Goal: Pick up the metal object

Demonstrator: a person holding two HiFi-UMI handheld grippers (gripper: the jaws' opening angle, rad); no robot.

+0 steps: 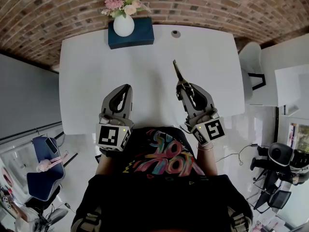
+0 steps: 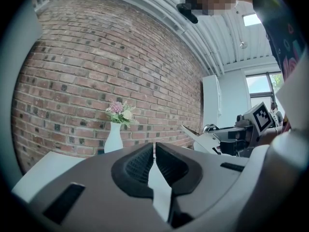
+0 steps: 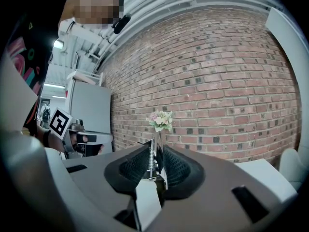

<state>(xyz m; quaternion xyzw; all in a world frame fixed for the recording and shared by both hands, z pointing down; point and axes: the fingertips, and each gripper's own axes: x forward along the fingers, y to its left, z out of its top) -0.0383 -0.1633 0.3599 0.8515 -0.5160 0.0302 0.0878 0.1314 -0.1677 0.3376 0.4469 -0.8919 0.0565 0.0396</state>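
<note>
right gripper [image 1: 183, 86] jaws clamp metal object [image 1: 177, 71] | long axis forward, probably toward vase [image 1: 123, 25] | left gripper [image 1: 127, 87] jaws together

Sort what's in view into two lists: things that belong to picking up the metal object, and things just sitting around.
Part of the job:
- metal object, a sprung tool
- right gripper, shut on it

Just lying about:
- vase of flowers
- dark blue box under the vase
- small round fitting near the white table's far edge
- left gripper, shut, empty
</note>
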